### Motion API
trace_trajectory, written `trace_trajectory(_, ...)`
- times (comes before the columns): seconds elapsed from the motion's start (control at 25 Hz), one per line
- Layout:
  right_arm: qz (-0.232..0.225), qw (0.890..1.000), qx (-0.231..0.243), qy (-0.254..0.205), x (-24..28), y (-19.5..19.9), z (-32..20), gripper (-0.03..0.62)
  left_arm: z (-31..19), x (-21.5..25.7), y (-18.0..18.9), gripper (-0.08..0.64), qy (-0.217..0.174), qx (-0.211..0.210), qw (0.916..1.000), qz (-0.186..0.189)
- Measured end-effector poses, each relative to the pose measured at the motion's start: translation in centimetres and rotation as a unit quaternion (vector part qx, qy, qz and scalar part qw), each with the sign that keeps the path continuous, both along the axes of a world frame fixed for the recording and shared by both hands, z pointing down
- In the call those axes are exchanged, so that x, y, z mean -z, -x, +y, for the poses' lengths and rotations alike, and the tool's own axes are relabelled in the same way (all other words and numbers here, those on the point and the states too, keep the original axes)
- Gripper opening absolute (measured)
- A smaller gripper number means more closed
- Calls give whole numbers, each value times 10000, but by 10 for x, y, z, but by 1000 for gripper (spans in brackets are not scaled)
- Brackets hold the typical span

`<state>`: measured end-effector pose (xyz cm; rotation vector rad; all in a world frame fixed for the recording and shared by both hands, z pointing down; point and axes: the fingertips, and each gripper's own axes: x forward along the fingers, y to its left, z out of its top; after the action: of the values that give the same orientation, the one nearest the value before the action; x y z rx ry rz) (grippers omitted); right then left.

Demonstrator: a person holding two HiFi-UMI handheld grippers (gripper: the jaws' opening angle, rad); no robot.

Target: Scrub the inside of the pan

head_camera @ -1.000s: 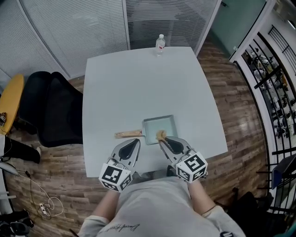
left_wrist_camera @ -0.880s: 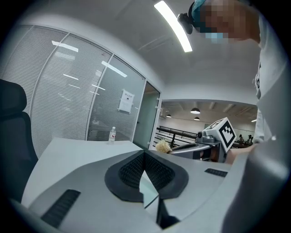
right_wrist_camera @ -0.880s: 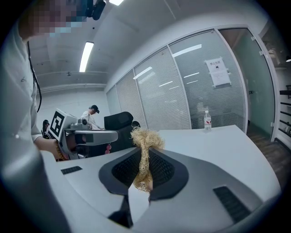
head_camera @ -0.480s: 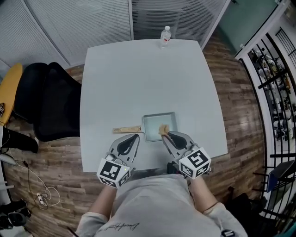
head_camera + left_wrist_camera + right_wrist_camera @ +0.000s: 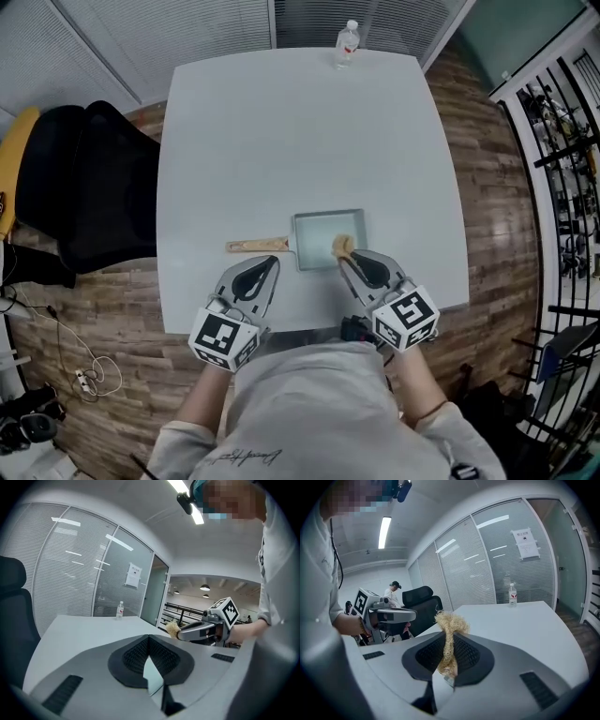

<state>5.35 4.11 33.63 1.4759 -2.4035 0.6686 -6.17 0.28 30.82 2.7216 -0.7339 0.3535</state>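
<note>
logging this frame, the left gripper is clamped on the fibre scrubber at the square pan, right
No: the right gripper is clamped on the fibre scrubber at the square pan, as the right gripper view shows; the left gripper is shut on nothing.

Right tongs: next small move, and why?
Probably lower the right tongs a little and drag the scrubber across the pan floor: they are shut on the scrubber, which lies over the pan's near right corner.

Right gripper (image 5: 349, 262) holds fibre scrubber (image 5: 342, 247) inside square pan (image 5: 316, 234); left gripper (image 5: 271, 265) near wooden handle (image 5: 255, 246).
</note>
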Motion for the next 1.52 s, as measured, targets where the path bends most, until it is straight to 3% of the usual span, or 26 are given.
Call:
trace_trajectory(0.36, 13, 9998, 58, 184, -17, -9, -3, 62, -9, -19, 2, 11, 46, -63, 9995, -300)
trace_trajectory(0.92, 52, 9988, 216, 439, -40, -15, -9, 62, -17, -49, 5, 11, 13, -743, 9921, -1015)
trace_trajectory(1.28, 265, 9967, 513, 565, -55, -7, -13, 62, -18, -83, 2, 17, -101, -1552, 9719, -1766)
trace_trajectory(1.52, 302, 9956, 597, 660, -64, -7, -18, 62, -14, -119, 0, 94, -129, -2314, 9411, -2464)
